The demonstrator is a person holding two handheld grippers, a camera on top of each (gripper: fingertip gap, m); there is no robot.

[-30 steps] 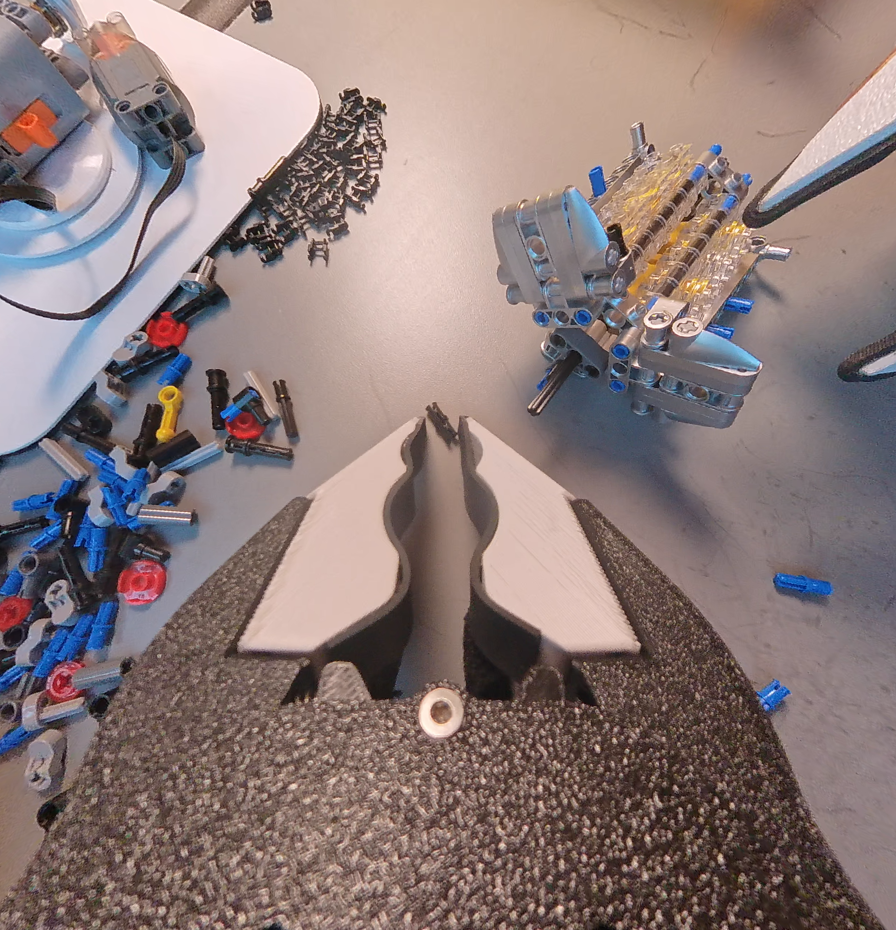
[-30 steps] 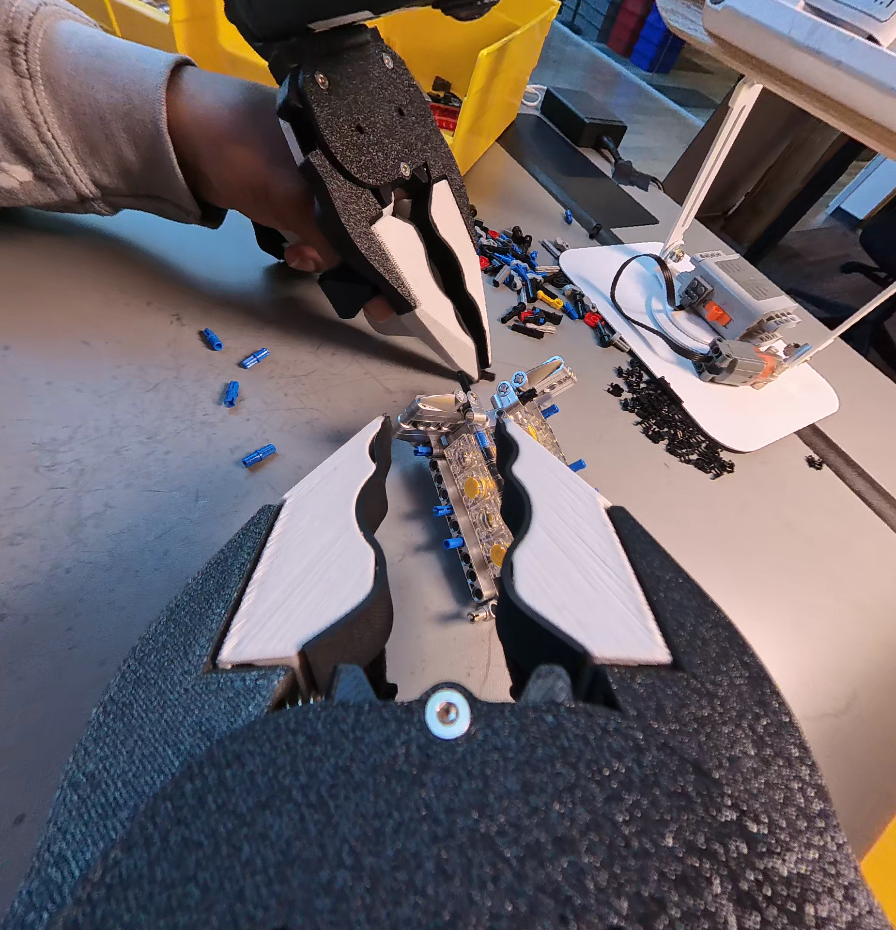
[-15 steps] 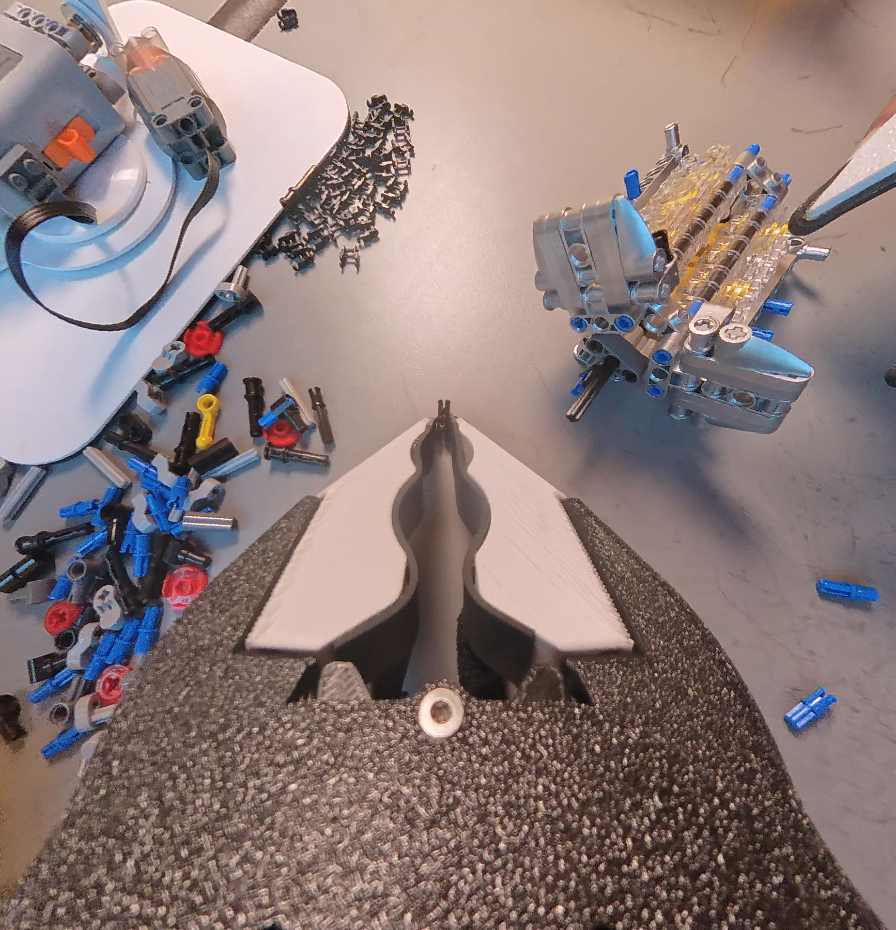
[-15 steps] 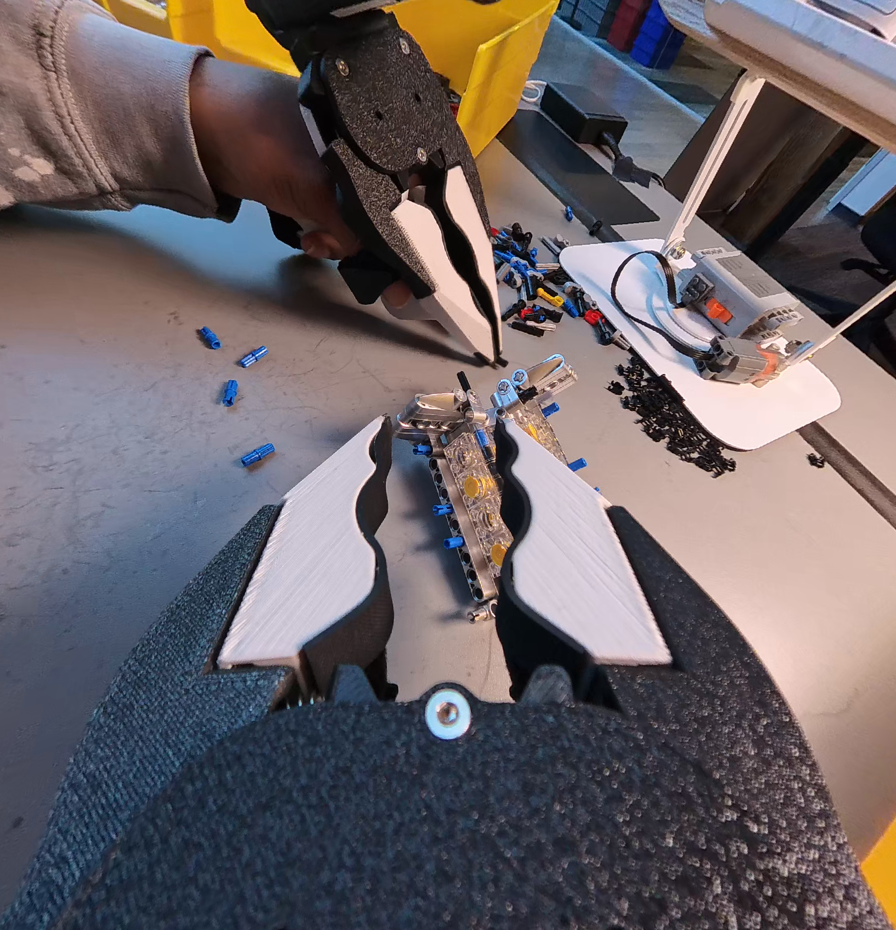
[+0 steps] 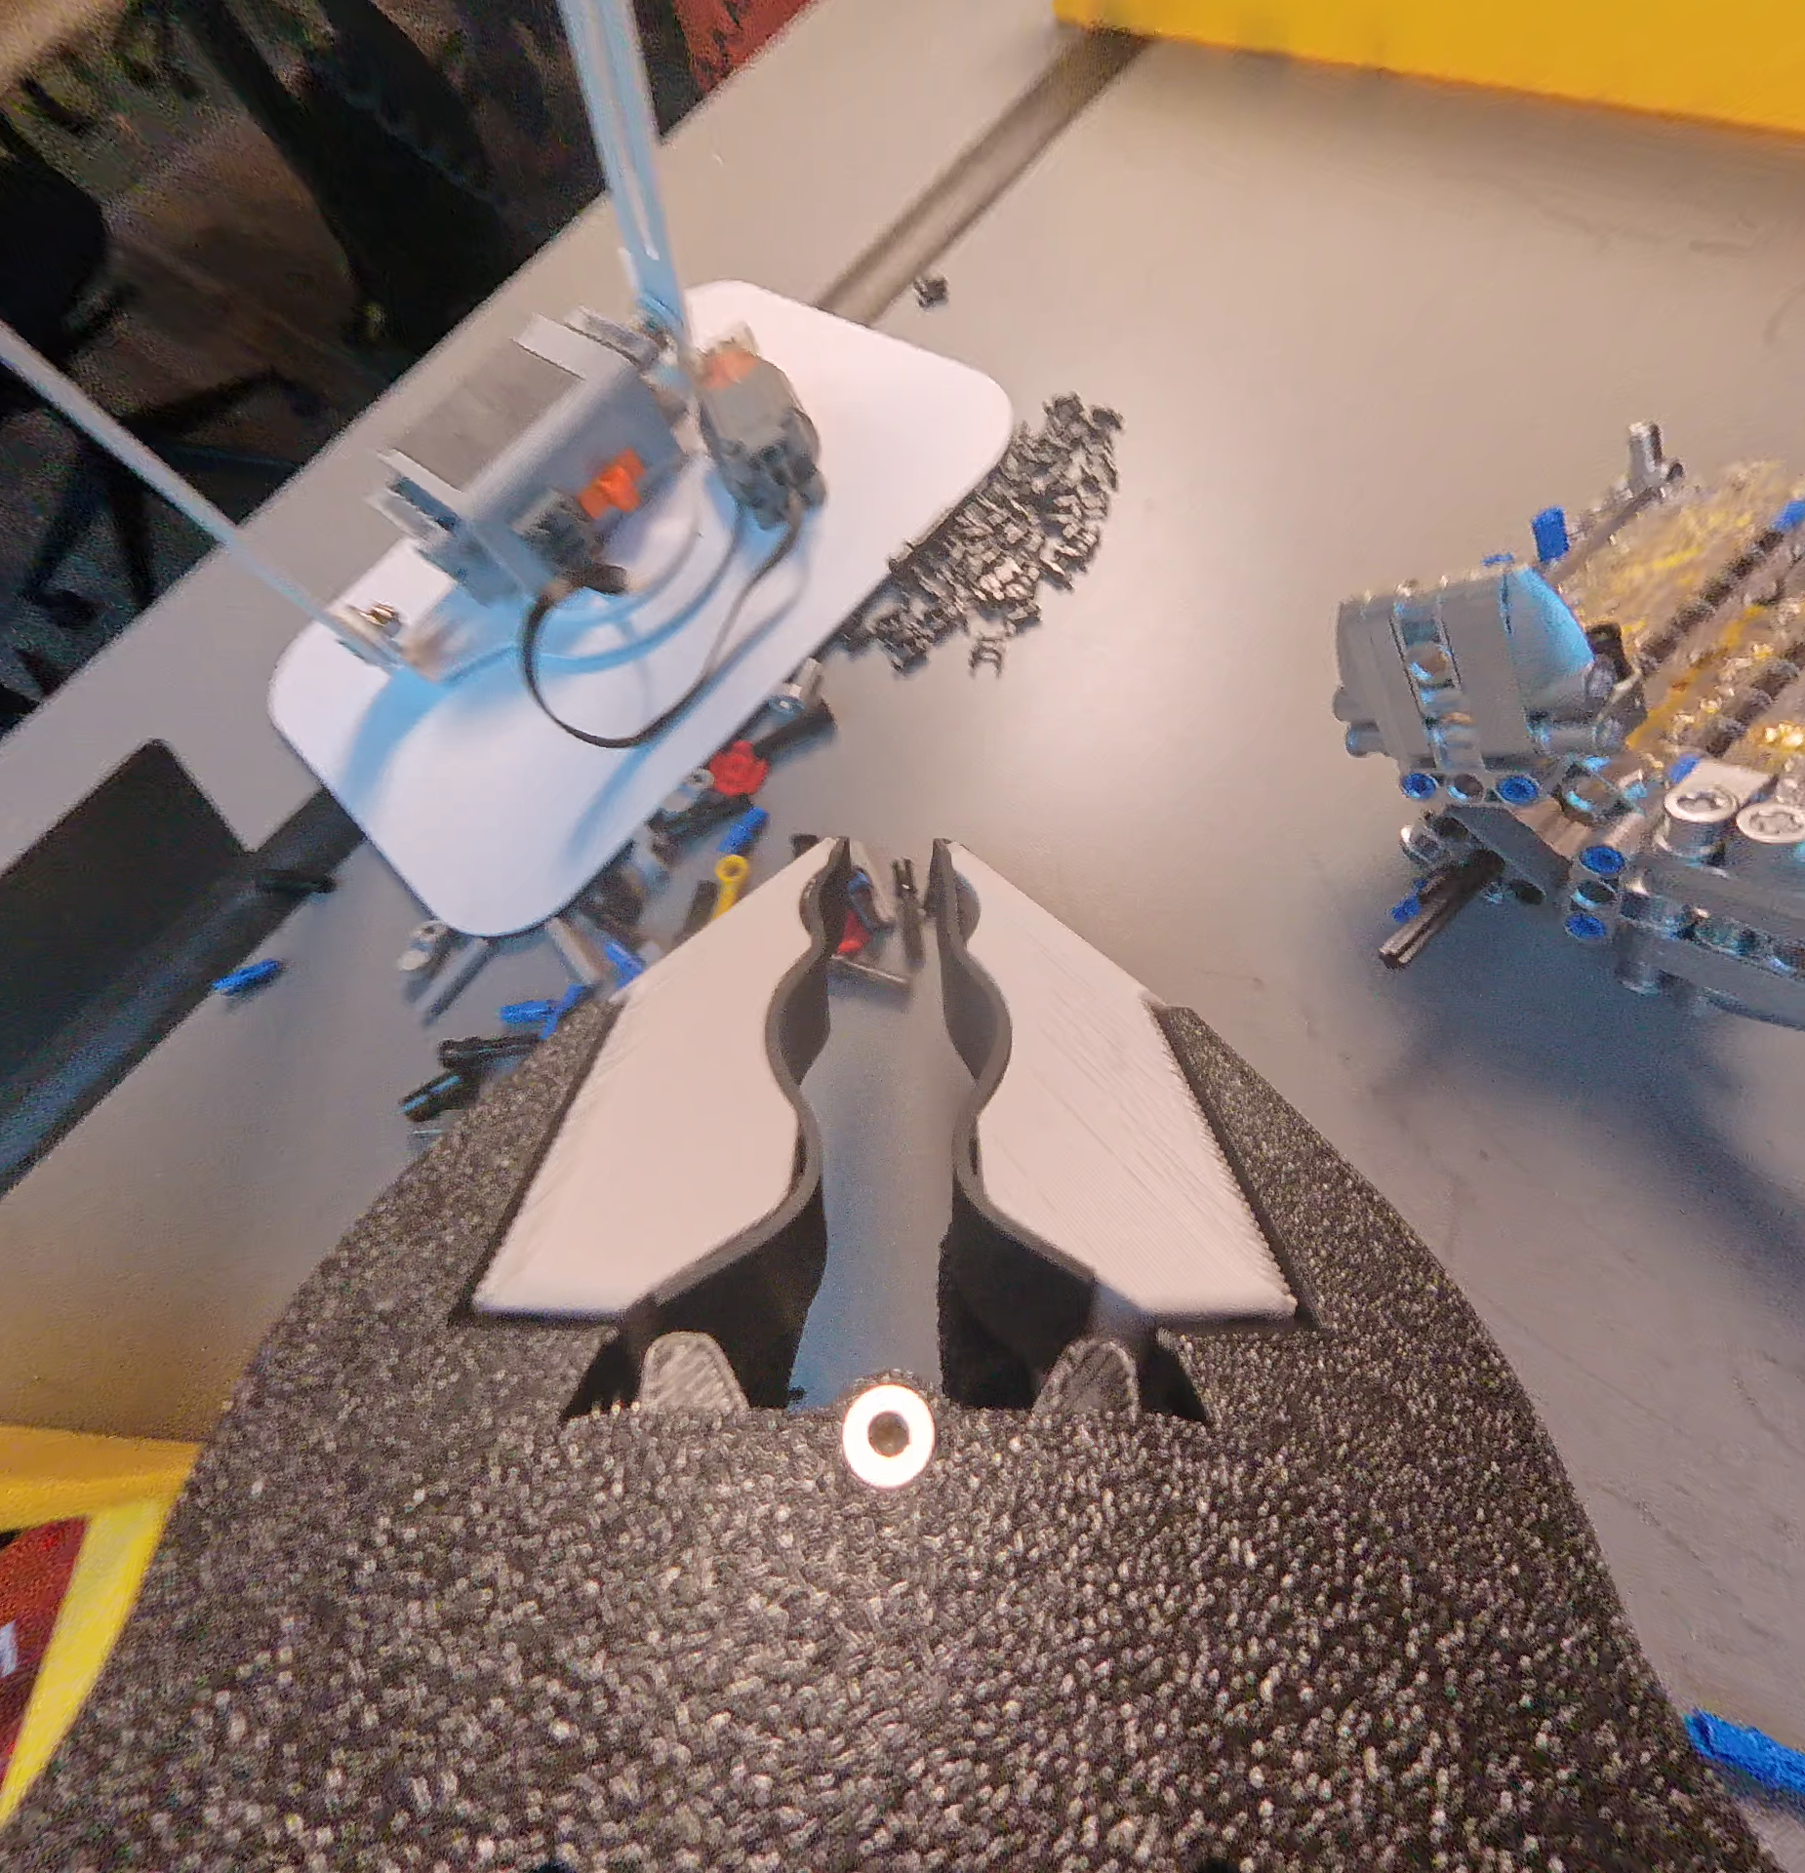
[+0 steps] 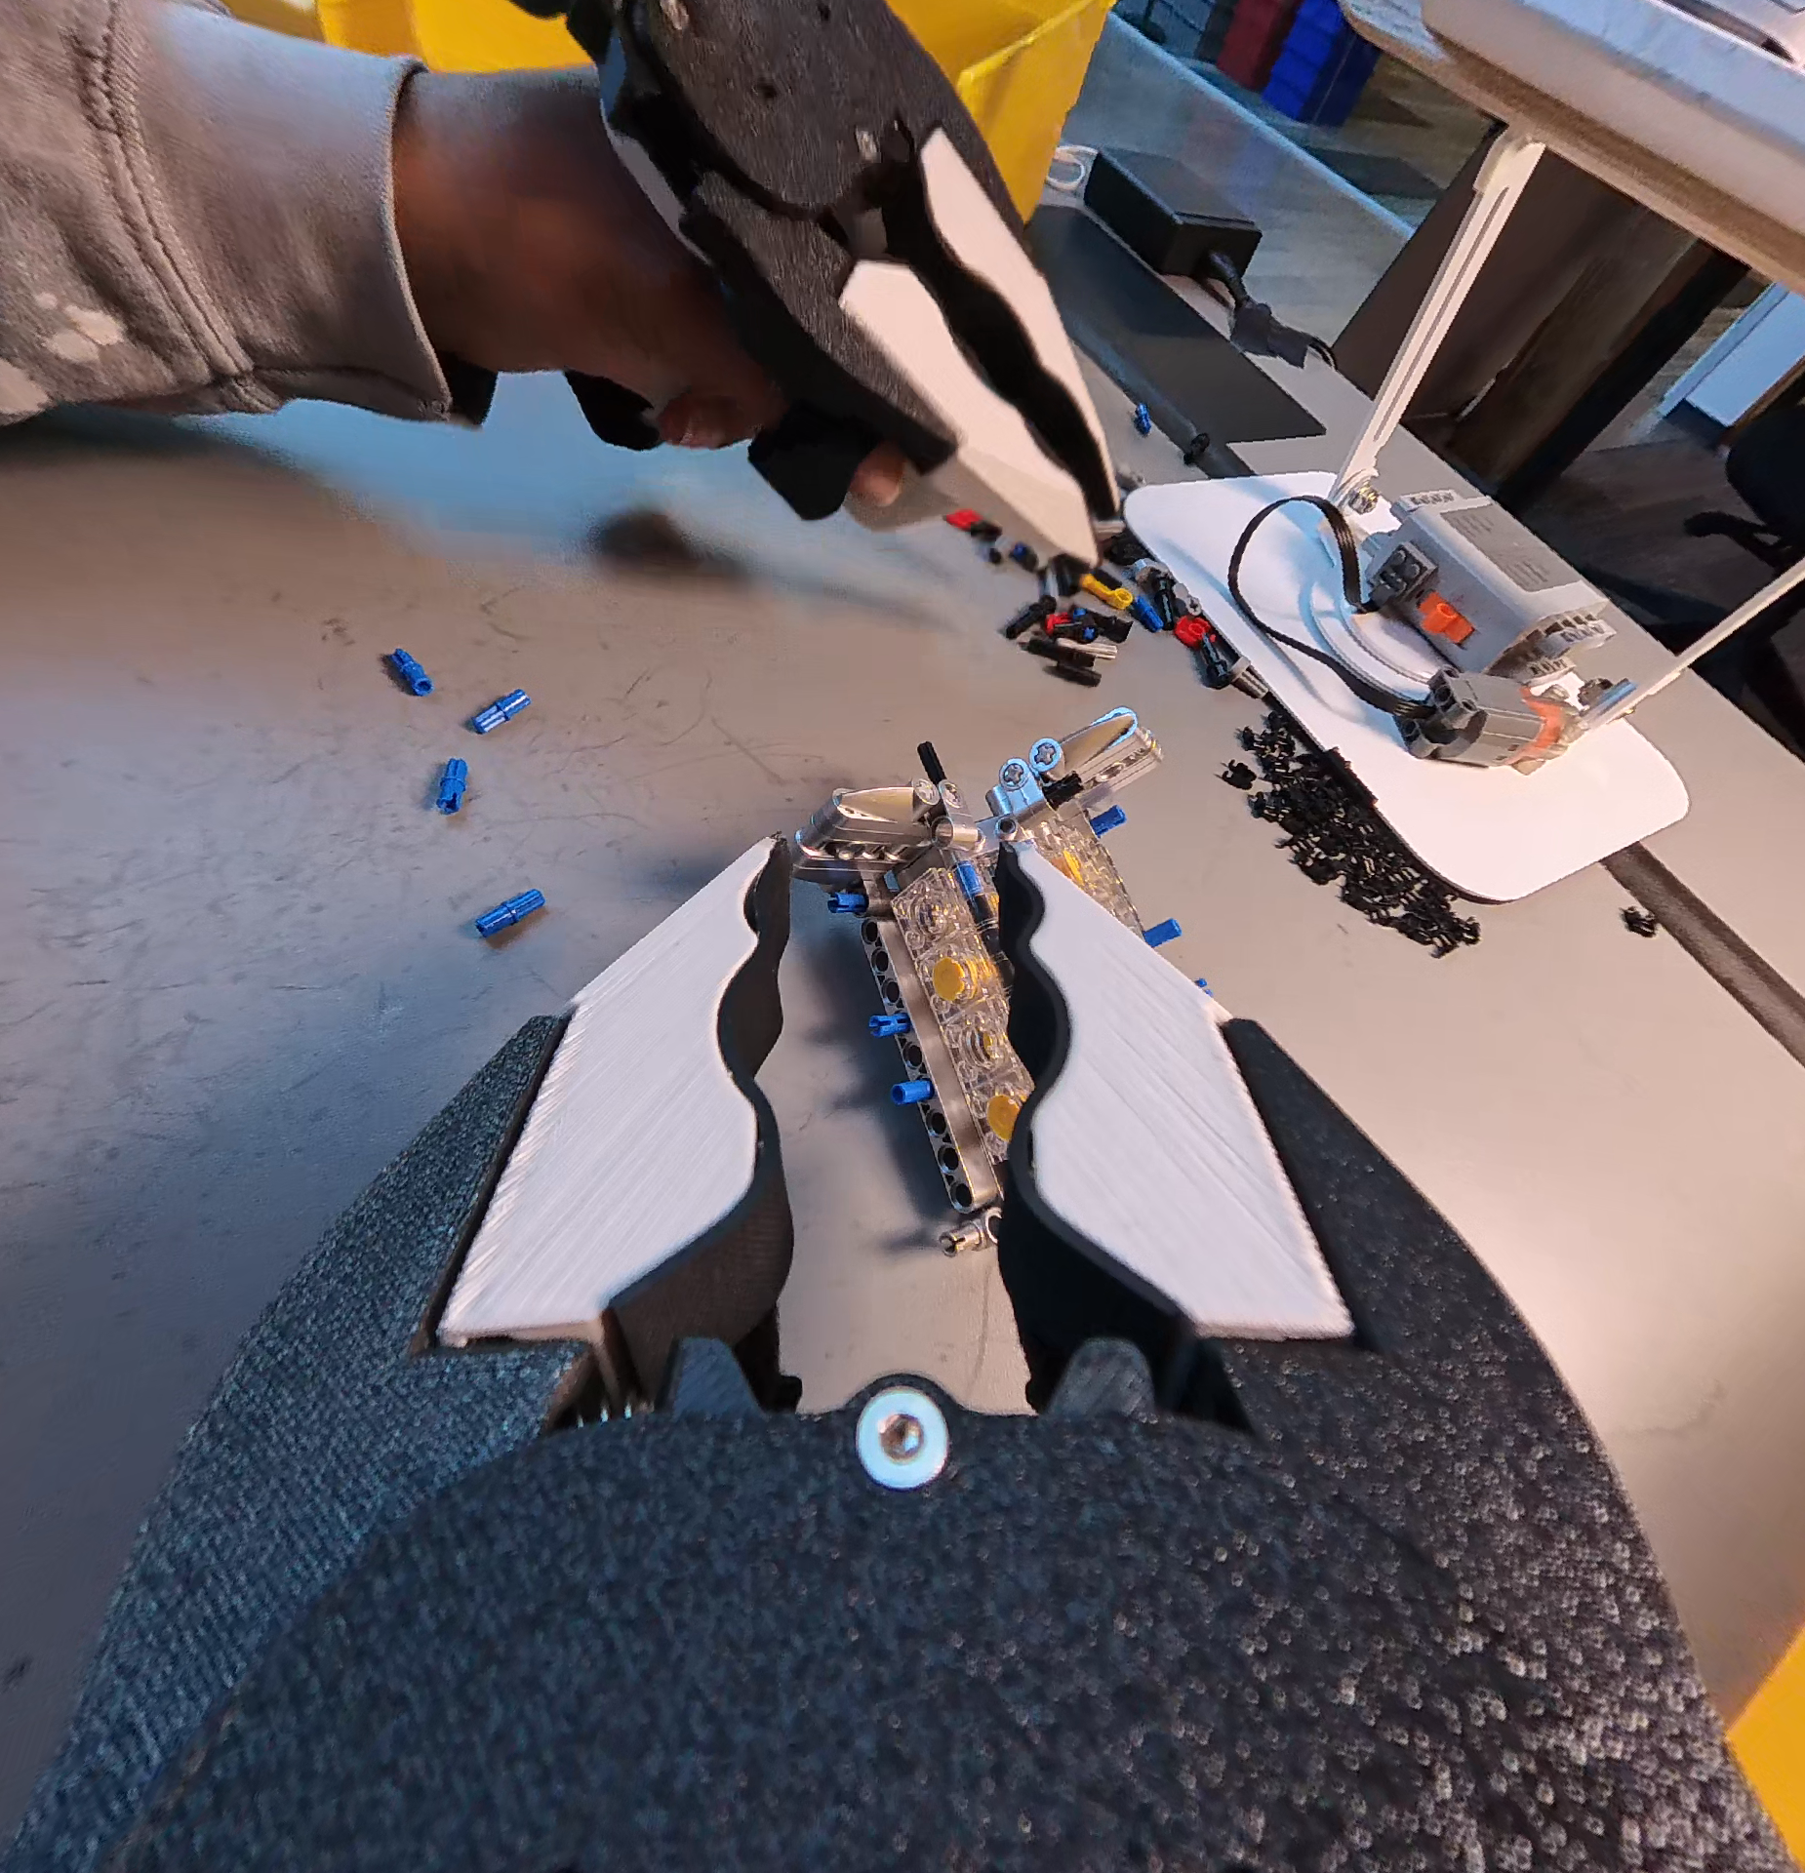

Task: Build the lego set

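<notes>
grey table [image 6: 270,1014]. long brick model [image 6: 954,1003], lengthwise between widely parted fingers of right gripper [image 6: 893,862]; contact not discernible. left gripper [image 5: 886,856] well apart from it, tips narrowly parted over scatter of small pins [image 5: 716,892]; hold on any pin: cannot tell.

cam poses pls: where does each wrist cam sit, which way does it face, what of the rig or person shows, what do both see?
Left wrist view: behind the left gripper, angled down toward the loose parts pile and white base plate; own fingers only.
Right wrist view: behind the right gripper, over the brick assembly; hand holding the left gripper.
Shared: assembly, plate, pile.
</notes>
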